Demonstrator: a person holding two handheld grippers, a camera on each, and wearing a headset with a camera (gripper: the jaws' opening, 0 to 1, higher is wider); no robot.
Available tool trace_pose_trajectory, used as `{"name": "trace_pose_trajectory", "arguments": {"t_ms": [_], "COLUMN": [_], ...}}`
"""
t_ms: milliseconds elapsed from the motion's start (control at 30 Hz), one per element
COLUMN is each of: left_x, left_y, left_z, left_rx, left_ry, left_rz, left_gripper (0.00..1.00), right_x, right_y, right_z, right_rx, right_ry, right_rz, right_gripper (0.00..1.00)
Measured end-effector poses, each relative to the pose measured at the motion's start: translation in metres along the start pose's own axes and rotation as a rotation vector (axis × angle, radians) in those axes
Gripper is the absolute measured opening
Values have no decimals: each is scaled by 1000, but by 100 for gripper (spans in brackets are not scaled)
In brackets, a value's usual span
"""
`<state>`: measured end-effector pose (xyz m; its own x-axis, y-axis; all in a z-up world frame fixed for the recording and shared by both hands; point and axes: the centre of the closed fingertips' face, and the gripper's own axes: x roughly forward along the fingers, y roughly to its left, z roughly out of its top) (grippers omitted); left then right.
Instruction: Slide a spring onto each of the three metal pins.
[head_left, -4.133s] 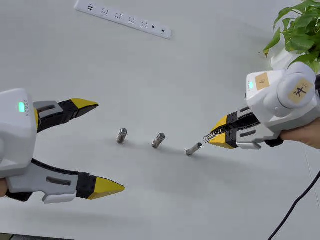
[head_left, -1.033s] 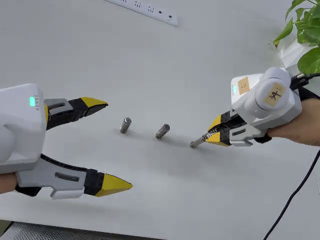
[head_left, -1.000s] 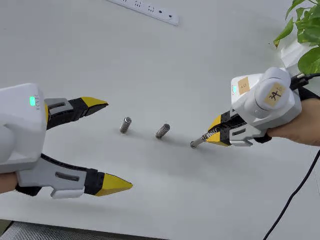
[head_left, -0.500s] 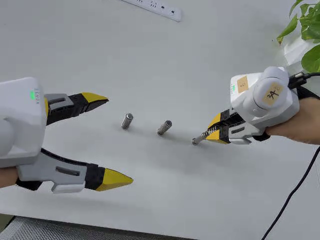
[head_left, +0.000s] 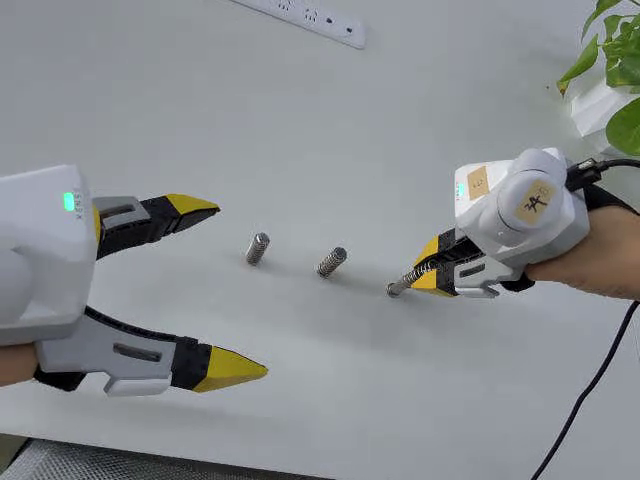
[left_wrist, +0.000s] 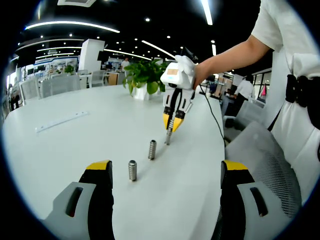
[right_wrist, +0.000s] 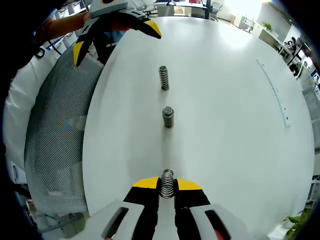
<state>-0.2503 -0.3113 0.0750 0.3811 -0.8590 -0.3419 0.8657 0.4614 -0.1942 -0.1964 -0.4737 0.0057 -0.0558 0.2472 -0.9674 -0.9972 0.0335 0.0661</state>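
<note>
Clamps a spring (head_left: 412, 274) in the right gripper (head_left: 425, 277), its end meeting the pin (head_left: 394, 289) (rightmost of the row); holds the left gripper (head_left: 240, 289) wide apart, empty, above the table (head_left: 400, 120).

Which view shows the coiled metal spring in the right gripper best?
The right gripper view: the coiled metal spring sits large and centred, clamped between the yellow tips of the right gripper. The head view shows it small and side-on; the left gripper view shows it distant, below those tips.

Power strip (head_left: 320, 17) and plant (head_left: 626, 128) are cut off.
</note>
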Motion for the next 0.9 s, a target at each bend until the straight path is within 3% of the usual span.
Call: {"name": "trace_pose_trajectory", "arguments": {"t_ms": [900], "left_x": [-2], "left_y": [1], "left_z": [-3], "left_rx": [-9], "left_ry": [3], "left_rz": [5], "left_gripper": [87], "right_x": [28], "right_y": [-3], "right_z": [-5], "right_rx": [-11], "right_ry": [16], "right_rz": [-6], "right_gripper": [8]}}
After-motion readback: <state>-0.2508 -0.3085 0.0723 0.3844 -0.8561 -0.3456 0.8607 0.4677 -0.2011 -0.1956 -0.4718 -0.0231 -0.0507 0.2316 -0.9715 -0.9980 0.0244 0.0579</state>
